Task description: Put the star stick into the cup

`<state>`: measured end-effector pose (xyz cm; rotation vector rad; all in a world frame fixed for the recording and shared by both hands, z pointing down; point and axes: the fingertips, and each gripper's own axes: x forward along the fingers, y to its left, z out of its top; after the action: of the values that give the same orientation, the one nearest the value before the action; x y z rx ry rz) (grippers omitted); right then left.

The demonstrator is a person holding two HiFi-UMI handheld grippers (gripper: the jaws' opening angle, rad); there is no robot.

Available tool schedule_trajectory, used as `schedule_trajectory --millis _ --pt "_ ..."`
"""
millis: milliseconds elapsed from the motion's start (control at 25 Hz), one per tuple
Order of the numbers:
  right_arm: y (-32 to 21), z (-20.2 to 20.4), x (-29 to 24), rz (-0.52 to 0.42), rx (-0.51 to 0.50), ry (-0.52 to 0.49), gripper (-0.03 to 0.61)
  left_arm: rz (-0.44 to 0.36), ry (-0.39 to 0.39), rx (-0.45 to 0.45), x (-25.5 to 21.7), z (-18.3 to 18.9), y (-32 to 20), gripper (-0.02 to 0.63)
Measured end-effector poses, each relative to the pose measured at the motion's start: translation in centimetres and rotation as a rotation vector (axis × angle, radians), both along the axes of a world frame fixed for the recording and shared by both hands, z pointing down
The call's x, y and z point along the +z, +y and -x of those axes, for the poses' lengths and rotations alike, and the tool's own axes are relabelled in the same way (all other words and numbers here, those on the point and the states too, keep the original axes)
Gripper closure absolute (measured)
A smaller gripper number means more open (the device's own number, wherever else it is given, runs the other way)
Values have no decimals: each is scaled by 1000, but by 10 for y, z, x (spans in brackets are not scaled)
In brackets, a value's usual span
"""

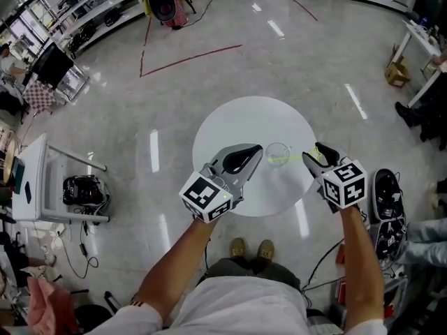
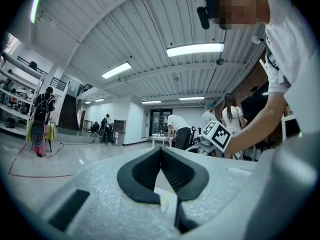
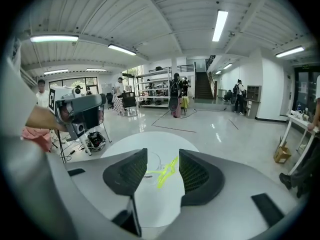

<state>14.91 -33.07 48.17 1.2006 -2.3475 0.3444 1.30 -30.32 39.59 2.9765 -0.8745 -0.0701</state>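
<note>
Item 1, left gripper [image 2: 160, 151]: I read its jaws as closed, tips meeting, nothing between them. It hangs over the near-left part of the table, just beside the cup, with its marker cube [image 1: 206, 195] toward me

Item 2, right gripper [image 3: 163, 155]: jaws apart. The star end of the star stick [image 3: 167, 172] sits in the gap between the pads; I cannot tell whether it touches the right-hand pad. The gripper is at the table's right edge

Item 3, star stick [image 1: 288, 158]: yellow-green, thin, running from the right gripper's jaws leftward across the cup's rim, star end outside the cup

Item 4, cup [image 1: 278, 152]: clear, upright, on the table between the two grippers

Item 5, table [image 1: 237, 124]: round, white

Item 6, floor [image 1: 209, 68]: glossy grey, marked with red tape lines [image 1: 188, 58]
</note>
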Motion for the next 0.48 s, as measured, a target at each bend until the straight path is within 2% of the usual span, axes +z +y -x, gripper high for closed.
schedule_trajectory --millis 240,480 --pt "-2 -6 -17 -60 -9 12 388 -10 -7 5 -4 -6 1 598" --pt "1 -2 -54 -174 -21 5 388 -31 -6 11 -15 -8 3 598"
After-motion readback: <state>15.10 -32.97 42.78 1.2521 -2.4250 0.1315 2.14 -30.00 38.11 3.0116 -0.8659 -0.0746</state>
